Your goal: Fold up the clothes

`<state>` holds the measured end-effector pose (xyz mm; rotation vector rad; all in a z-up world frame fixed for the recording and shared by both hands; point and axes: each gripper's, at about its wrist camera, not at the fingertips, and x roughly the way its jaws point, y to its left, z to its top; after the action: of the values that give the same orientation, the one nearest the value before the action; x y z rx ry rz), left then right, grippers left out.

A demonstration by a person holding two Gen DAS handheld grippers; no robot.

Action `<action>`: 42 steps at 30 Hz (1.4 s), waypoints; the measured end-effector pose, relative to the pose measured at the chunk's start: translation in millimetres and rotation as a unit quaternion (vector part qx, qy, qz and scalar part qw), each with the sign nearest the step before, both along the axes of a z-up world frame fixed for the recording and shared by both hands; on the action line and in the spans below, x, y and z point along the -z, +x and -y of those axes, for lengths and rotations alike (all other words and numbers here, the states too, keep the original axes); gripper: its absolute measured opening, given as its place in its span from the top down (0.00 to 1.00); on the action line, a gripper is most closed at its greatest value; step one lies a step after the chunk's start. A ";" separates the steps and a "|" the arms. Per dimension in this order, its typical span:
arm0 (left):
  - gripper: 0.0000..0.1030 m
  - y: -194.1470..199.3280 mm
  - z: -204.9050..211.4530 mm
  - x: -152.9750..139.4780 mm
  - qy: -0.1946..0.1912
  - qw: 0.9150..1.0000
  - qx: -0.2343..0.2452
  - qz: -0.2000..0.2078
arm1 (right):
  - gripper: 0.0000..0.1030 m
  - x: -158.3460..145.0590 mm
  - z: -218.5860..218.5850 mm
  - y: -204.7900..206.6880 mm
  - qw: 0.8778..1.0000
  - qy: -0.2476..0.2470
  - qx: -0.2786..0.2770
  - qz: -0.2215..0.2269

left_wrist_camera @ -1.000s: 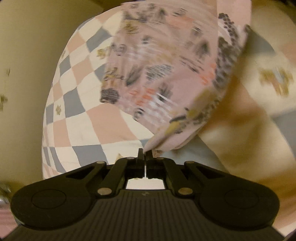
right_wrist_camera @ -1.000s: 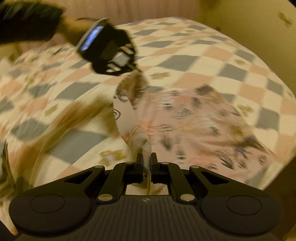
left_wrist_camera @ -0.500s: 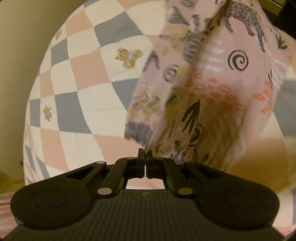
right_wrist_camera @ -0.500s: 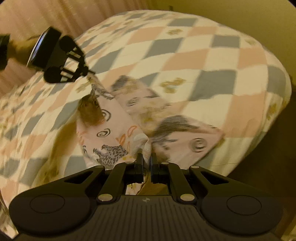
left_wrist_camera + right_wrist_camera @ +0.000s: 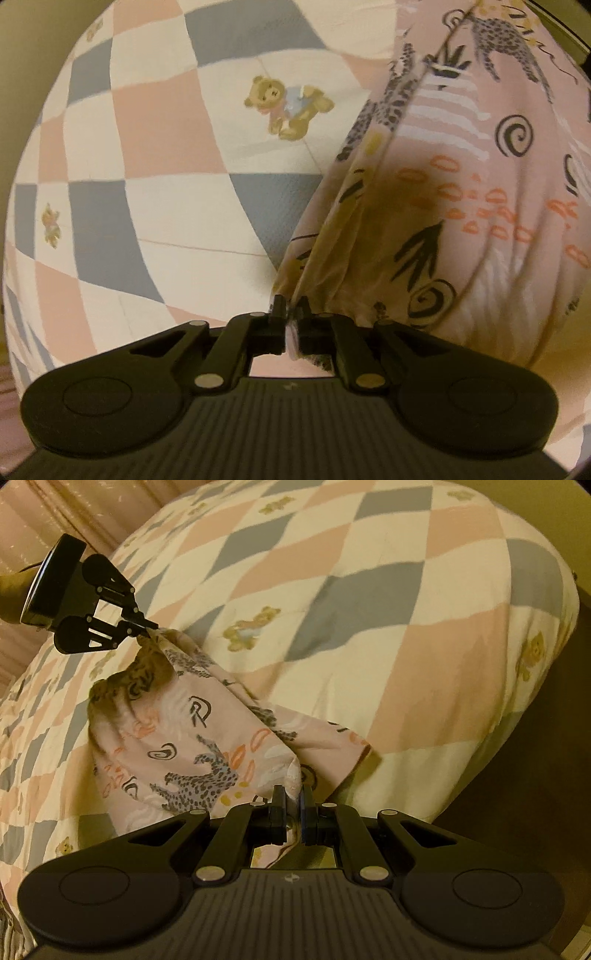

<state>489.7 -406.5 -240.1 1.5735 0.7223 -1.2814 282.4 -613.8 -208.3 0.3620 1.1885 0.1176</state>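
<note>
Filling most of both views: a bed (image 5: 369, 635) under a quilt (image 5: 155, 192) chequered in cream, pink and grey-blue diamonds, teddy bear print (image 5: 288, 107) on some cream patches. Rounded at the far corner, dropping off into dark floor at the right of the right wrist view. Pinkish curtain (image 5: 44, 513) hanging beyond the bed at top left of that view.

Stretched above the quilt between the two tongs: a pink garment (image 5: 184, 738) printed with leopards, black spirals, orange ovals and white strokes. Folded over on itself, sagging in the middle, its lower part draped onto the quilt near the bed's edge, one corner poking out to the right. Seen up close in the left wrist view as a gathered sheet (image 5: 461, 206) rising away to the upper right, a seam running along its left fold.

Left gripper (image 5: 146, 626), held out over the bed, fingers pinched together on one gathered end of the garment; same clamp seen from behind in its own view (image 5: 290, 306), cloth squeezed between the tips. Right gripper (image 5: 291, 795) likewise closed on the opposite end, a white-patterned edge of fabric caught between the jaws.
</note>
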 end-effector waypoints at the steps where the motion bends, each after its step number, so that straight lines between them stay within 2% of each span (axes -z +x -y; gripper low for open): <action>1: 0.90 3.1 0.6 3.1 -0.001 1.000 -0.008 0.000 | 0.94 3.5 0.7 1.1 1.000 0.001 0.003 -0.003; 6: 0.84 16.9 -5.6 -0.7 -0.017 0.999 -0.048 -0.001 | 0.91 15.9 4.5 7.2 1.000 0.001 0.014 -0.016; 8: 0.83 22.4 -11.9 -6.3 -0.024 0.997 -0.067 0.000 | 0.84 17.0 6.7 7.9 1.000 -0.003 0.021 -0.019; 11: 0.81 31.4 -23.5 -16.9 -0.047 0.991 -0.121 -0.017 | 0.80 18.9 10.3 8.6 0.999 -0.007 0.031 -0.023; 13: 0.81 36.8 -31.3 -21.8 -0.065 0.983 -0.167 -0.039 | 0.78 20.7 12.5 8.7 0.999 -0.007 0.035 -0.026; 16: 0.81 46.7 -41.7 -24.0 -0.100 0.959 -0.252 -0.089 | 0.75 22.7 12.1 9.8 0.999 -0.006 0.034 -0.029; 19: 0.81 53.4 -43.4 -17.6 -0.116 0.937 -0.306 -0.122 | 0.75 24.4 9.4 11.1 0.999 -0.005 0.031 -0.030; 24: 0.83 59.4 -42.2 -5.3 -0.129 0.919 -0.346 -0.140 | 0.75 27.5 3.7 14.1 0.999 -0.006 0.023 -0.032; 25: 0.94 60.1 -42.3 -3.9 -0.131 0.915 -0.353 -0.143 | 0.82 28.0 2.8 14.5 0.999 -0.009 0.021 -0.034; 26: 0.94 59.9 -42.9 -3.6 -0.128 0.916 -0.352 -0.140 | 0.95 28.0 2.8 14.9 0.999 -0.009 0.020 -0.035; 31: 0.97 58.3 -45.3 -16.7 -0.141 0.923 -0.339 -0.119 | 0.96 14.8 4.9 14.8 1.000 -0.015 0.019 -0.015; 33: 0.99 60.7 -45.6 -22.7 -0.153 0.922 -0.338 -0.111 | 0.96 9.6 6.1 14.7 1.000 -0.019 0.022 -0.005; 36: 0.99 65.6 -42.9 -17.9 -0.155 0.920 -0.343 -0.111 | 0.96 14.4 5.6 16.2 0.999 -0.023 0.021 -0.009; 39: 0.99 65.2 -38.3 -4.6 -0.146 0.924 -0.339 -0.102 | 0.96 21.3 5.7 15.4 0.999 -0.026 0.022 -0.013; 42: 0.98 65.1 -38.5 3.7 -0.147 0.920 -0.350 -0.097 | 0.96 25.4 7.6 12.1 0.999 -0.028 0.022 -0.016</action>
<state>554.9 -368.0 -243.8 0.8237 1.0444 -0.9454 294.5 -621.3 -233.7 0.3422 1.2123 0.0396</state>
